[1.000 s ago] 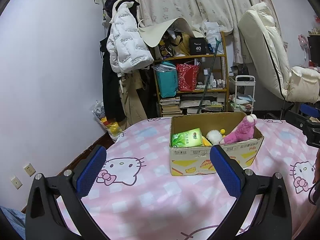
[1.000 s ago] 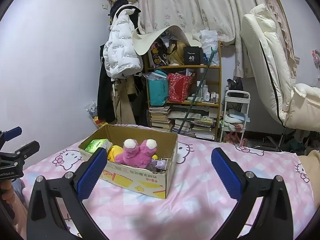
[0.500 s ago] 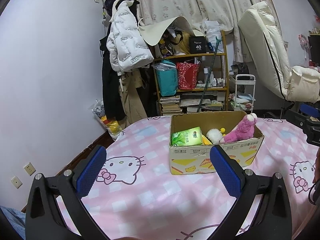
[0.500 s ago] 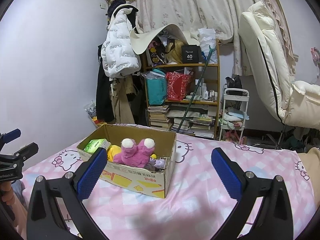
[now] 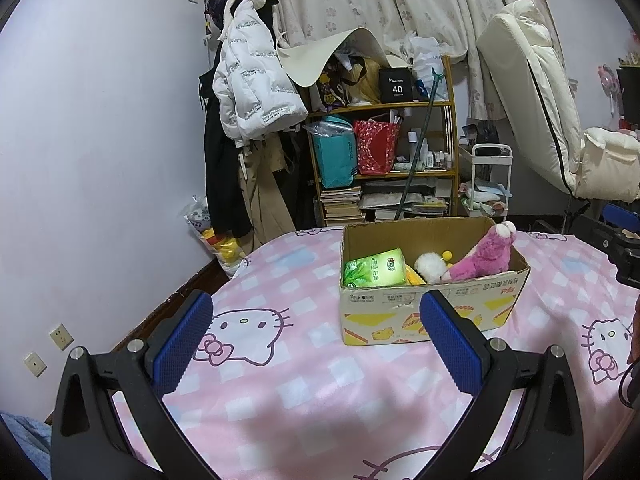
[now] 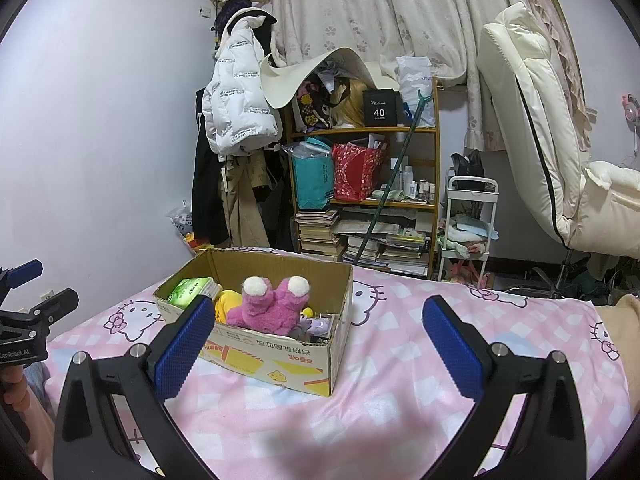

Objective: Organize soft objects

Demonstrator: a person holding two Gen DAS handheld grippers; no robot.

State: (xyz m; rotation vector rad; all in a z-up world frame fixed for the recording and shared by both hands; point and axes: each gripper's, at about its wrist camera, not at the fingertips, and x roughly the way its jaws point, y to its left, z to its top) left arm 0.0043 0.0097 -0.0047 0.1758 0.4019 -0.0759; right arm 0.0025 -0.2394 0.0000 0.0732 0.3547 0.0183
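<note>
Pink checked bedspread (image 5: 304, 380) covers the bed, a soft, flat base for the cardboard box (image 5: 432, 308), which sits at about one o'clock from the left claw (image 5: 316, 340) and eleven o'clock from the right claw (image 6: 316, 340). Inside, the pink plush (image 6: 272, 304) leans toward the box's three o'clock end, the green tissue pack (image 5: 374, 270) at nine. Both claws hang apart, empty, probably finished.

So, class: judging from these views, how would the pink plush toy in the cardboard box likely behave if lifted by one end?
The pink plush toy looks fuzzy and stuffed, so probably light and floppy. It slumps against the cardboard box wall, so it would likely droop. Probably not fragile.
</note>
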